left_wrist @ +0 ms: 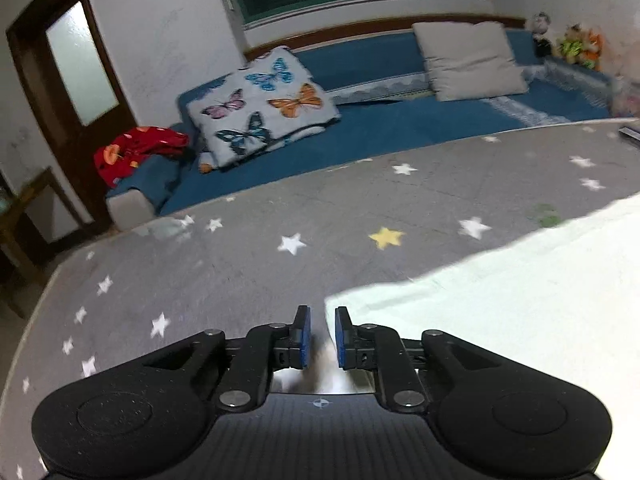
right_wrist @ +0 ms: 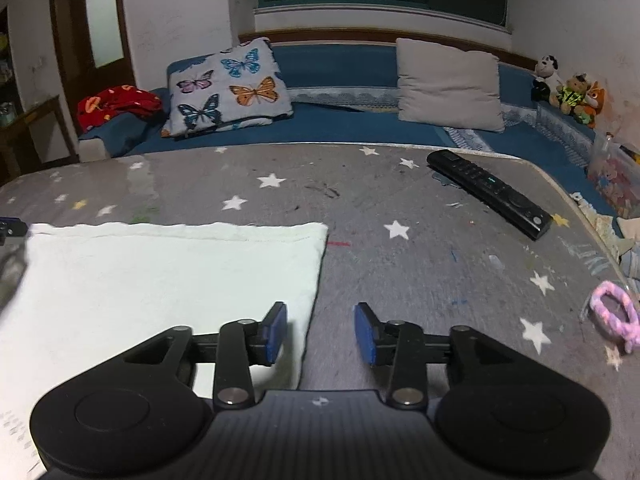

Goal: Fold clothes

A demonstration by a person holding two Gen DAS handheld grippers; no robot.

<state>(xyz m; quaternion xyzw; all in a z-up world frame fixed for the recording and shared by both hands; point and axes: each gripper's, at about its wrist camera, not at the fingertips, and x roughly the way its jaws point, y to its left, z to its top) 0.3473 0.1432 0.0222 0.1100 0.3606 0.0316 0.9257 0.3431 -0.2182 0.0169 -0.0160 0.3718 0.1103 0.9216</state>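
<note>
The white cloth [left_wrist: 520,300] runs off the left wrist view's right edge and is smeared by blur there. In the right wrist view, the purple hair tie [right_wrist: 614,314] is blurred, and the left claw [right_wrist: 8,230] is cut by the left edge.

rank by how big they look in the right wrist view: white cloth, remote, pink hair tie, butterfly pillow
1. white cloth, though nearest the camera
2. butterfly pillow
3. remote
4. pink hair tie
</note>
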